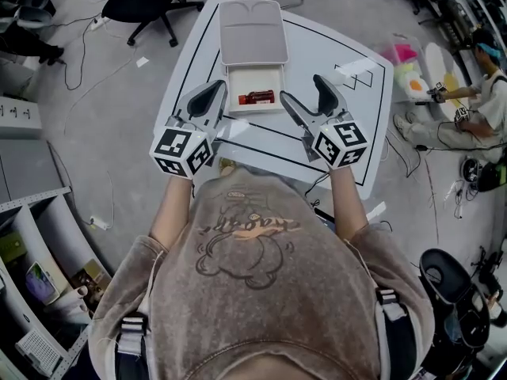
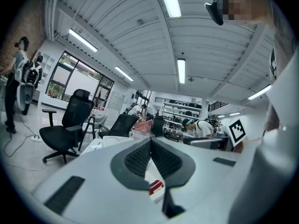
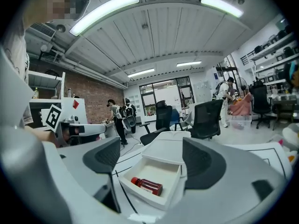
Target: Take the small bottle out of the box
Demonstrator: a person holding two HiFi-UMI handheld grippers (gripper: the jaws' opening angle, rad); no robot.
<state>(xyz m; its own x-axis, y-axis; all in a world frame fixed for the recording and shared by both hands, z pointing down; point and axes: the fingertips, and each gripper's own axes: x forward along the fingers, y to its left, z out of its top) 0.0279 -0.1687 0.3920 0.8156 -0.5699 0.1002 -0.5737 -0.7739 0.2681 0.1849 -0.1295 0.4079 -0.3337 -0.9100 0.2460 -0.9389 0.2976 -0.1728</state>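
Note:
A white box (image 1: 231, 85) stands on the white table (image 1: 348, 117) with its lid (image 1: 252, 30) folded back. Inside lies a small red bottle (image 1: 257, 97) on its side. My left gripper (image 1: 217, 89) rests just left of the box with its jaws shut and nothing between them; past its tips (image 2: 151, 141) a bit of the bottle (image 2: 156, 186) shows. My right gripper (image 1: 300, 86) sits at the box's right side, open. Between its spread jaws (image 3: 152, 153) I see the box (image 3: 140, 199) and the bottle (image 3: 147, 185), apart from both pads.
Black lines are marked on the tabletop. Office chairs (image 1: 146, 2) stand beyond the far edge. A person (image 1: 475, 93) sits on the floor at the right among bright objects. Shelving (image 1: 32, 252) lines the left side.

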